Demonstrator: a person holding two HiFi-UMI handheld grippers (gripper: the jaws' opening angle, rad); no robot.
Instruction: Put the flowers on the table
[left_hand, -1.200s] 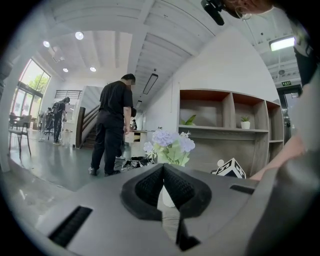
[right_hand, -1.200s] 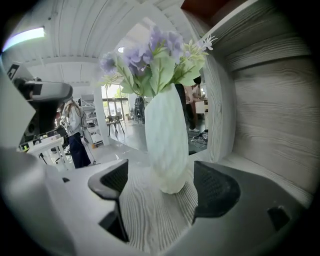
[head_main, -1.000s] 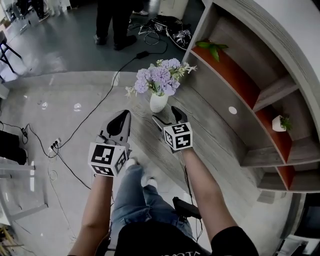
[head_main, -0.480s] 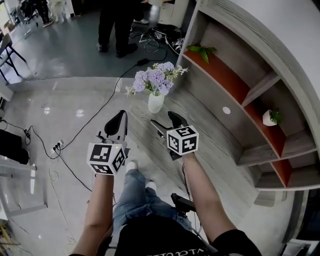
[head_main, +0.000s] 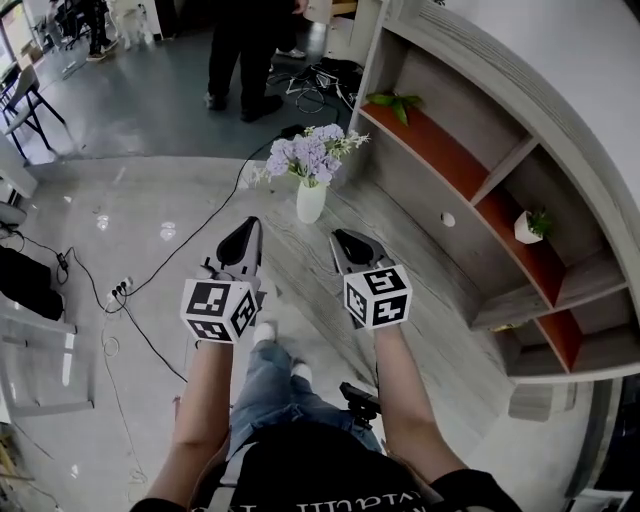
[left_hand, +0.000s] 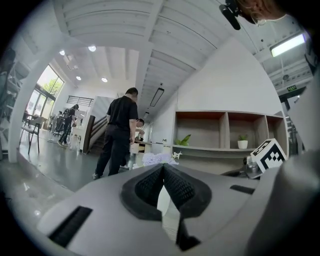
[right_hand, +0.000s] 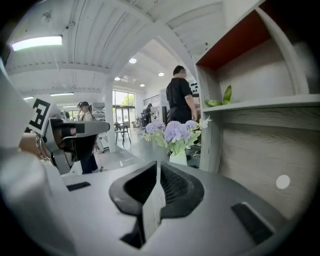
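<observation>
A long grey wood-grain table (head_main: 297, 268) runs from the upper middle of the head view down to the lower right, with a glossy grey floor (head_main: 150, 190) on its left and a shelf unit (head_main: 470, 170) with orange-red panels along its right. The flowers (head_main: 308, 155), pale purple in a white vase (head_main: 311, 203), stand upright on the table in the upper middle. The left gripper (head_main: 247, 230) and right gripper (head_main: 343, 238) lie side by side below the vase, pointing toward it and apart from it; each has its jaws pressed together with nothing between them. Only the head view shows the tangle of cables (head_main: 318, 80) on the floor at the top. The left gripper view adds stairs (left_hand: 92, 132) and tall windows (left_hand: 42, 100) at the left and a person (left_hand: 119, 132) in black, but only the flower tops over its jaws. The right gripper view shows the whole bunch and a strip light (right_hand: 37, 43) at the upper left
</observation>
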